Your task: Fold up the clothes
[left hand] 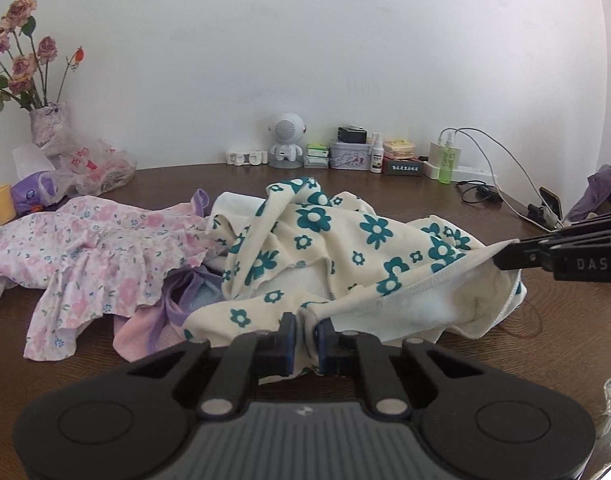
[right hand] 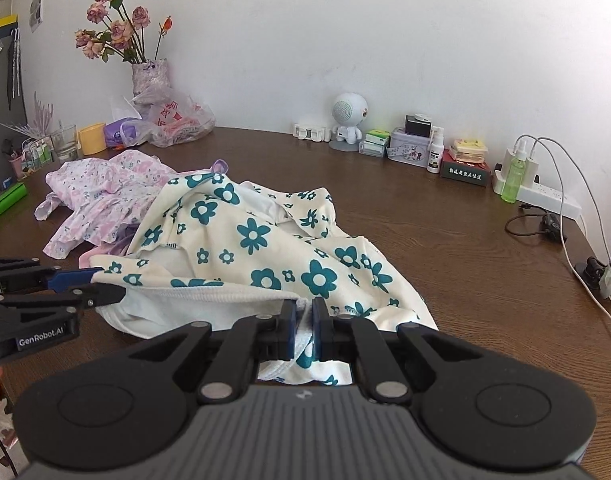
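Both tools are clenched on the hem of the cream garment with teal flowers [left hand: 345,240]: the left tool [left hand: 306,330] near its left corner, the right tool [right hand: 304,316] further right. The garment lies crumpled on the brown surface [right hand: 445,240], beside a pink flowered garment [left hand: 85,248].

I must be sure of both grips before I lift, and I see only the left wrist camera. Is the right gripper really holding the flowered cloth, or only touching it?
Observer: Holding. In the right wrist view the right gripper is shut on the white hem of the cream garment with teal flowers; cloth fills the gap between its pads.
Operator: Does my left gripper look closed from that side?
Observer: Yes, its tips pinch the same hem, which runs between the two grippers.
Operator: Is anything beyond the pink garment that I cannot see?
Observer: A clear drinking glass stands beside the yellow cup, at the far left of the table.
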A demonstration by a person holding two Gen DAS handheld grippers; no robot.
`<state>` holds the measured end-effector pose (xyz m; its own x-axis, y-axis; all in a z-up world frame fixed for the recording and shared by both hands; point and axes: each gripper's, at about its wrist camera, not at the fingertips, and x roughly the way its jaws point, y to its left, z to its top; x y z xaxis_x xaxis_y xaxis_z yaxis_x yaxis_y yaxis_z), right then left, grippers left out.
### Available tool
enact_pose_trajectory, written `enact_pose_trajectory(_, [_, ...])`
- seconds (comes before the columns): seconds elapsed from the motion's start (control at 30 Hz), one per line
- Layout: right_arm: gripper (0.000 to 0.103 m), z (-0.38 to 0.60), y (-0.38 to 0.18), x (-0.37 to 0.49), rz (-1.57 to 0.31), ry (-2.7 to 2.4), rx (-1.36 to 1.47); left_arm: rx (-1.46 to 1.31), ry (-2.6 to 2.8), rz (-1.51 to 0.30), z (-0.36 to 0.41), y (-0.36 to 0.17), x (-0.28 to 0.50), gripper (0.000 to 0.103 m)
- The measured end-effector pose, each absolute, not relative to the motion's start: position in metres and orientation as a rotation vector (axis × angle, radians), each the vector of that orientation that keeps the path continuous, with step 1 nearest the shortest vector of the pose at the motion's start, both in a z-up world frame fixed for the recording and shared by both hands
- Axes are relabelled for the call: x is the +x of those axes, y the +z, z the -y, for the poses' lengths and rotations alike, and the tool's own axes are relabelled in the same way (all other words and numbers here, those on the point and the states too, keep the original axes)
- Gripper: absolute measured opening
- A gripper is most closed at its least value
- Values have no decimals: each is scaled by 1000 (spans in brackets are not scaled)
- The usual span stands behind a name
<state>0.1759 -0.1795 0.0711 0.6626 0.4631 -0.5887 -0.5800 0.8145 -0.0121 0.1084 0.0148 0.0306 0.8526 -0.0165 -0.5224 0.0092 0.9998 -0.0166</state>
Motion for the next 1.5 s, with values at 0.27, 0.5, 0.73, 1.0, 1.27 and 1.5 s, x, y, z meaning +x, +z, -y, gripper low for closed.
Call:
enact_pose_trajectory(0.27, [15,169,50,168,-637,602,-280,-38,-32,-541,-17,37,112,8])
enact_pose_trajectory(0.5, [36,162,35,152,-635,614,-342,-32,-56,-524,-14,42,113,8])
enact_pose_trajectory(0.73, [38,163,22,153,-627,580,-357,-27,-54,-522,-15,44,111,8])
enact_pose_trajectory(1.0, [28,174,25,160,-615,530,-290,-33,-27,-529,-18,37,112,8])
enact_pose_trajectory(1.27, [28,176,24,155,-609,509,-303,-47,-32,-530,-23,35,111,8])
enact_pose_trajectory(1.5, [28,178,27,151,-581,507,-302,-33,-40,-530,-21,35,110,8])
